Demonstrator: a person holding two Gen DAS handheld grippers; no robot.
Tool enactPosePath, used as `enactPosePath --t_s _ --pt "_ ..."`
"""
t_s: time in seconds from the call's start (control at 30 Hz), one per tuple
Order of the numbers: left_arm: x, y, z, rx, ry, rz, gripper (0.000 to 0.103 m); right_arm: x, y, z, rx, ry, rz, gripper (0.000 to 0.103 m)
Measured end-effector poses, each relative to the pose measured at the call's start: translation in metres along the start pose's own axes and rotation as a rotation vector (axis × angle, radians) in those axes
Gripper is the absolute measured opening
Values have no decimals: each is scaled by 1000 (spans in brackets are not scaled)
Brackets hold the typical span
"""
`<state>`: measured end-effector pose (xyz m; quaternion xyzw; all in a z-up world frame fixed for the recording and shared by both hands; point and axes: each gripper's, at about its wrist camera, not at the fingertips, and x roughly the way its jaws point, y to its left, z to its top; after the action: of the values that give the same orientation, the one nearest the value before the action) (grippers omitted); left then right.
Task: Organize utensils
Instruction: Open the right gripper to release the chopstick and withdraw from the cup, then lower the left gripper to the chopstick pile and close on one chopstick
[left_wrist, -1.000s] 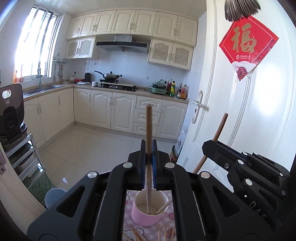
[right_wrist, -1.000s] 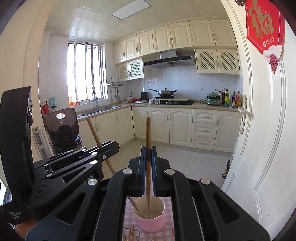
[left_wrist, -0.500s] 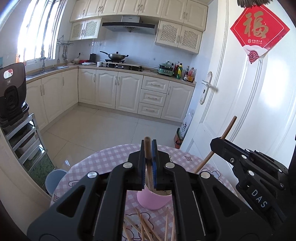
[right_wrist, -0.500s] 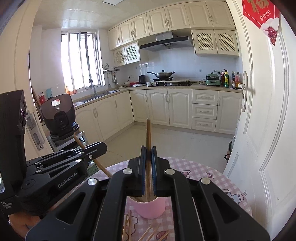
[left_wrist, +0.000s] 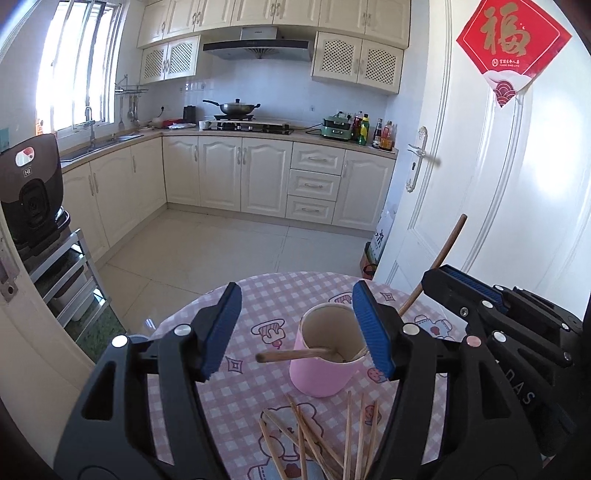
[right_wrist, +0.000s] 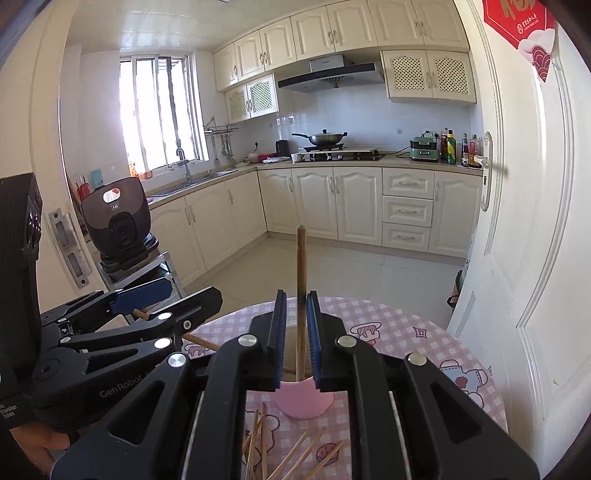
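Cream cupboards and a white door stand behind a round counter (left_wrist: 236, 398) with a pink checked cloth. On it sits a pink cup (left_wrist: 325, 354). From the left wrist view, the left gripper (left_wrist: 297, 328) has just been opening, and its blue pads now stand wide apart on each side of the cup, touching nothing. One chopstick (left_wrist: 291, 355) lies tipped in the cup, with its end poking out over the rim toward 9 o'clock. More loose chopsticks (left_wrist: 317, 443) lie on the cloth at 6 o'clock from the cup. From the right wrist view, the right gripper (right_wrist: 296, 332) has also just been opening a little. A second chopstick (right_wrist: 301, 280) stands straight up between its pads, with its low end down in the cup. Small gaps show beside that stick, so the pads do not seem to press it. The right gripper sits at 3 o'clock from the left one.
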<state>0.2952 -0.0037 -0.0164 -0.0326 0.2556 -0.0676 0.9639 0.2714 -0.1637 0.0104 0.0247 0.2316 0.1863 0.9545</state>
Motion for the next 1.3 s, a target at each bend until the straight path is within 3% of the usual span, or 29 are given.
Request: enactPosePath --t_s 0.17,0.47,0.9,1.13,1.2,1.3 --pt "-14 3 -3 -12 -10 -2 72 -14 1 -3 3 -10 2 31" --pt "-36 22 -30 -2 33 11 75 -37 -2 -24 15 2 3 36" --pt "-2 20 -83 59 266 -6 75 -10 -25 -85 133 211 17 36" --pt "27 -9 -106 114 382 -81 74 3 -36 -111 159 298 -4 36" --pt "38 -15 -110 117 415 -91 69 6 -39 -117 164 317 -8 36" --pt "57 -22 -116 117 478 -118 51 10 -44 -125 176 341 -10 36"
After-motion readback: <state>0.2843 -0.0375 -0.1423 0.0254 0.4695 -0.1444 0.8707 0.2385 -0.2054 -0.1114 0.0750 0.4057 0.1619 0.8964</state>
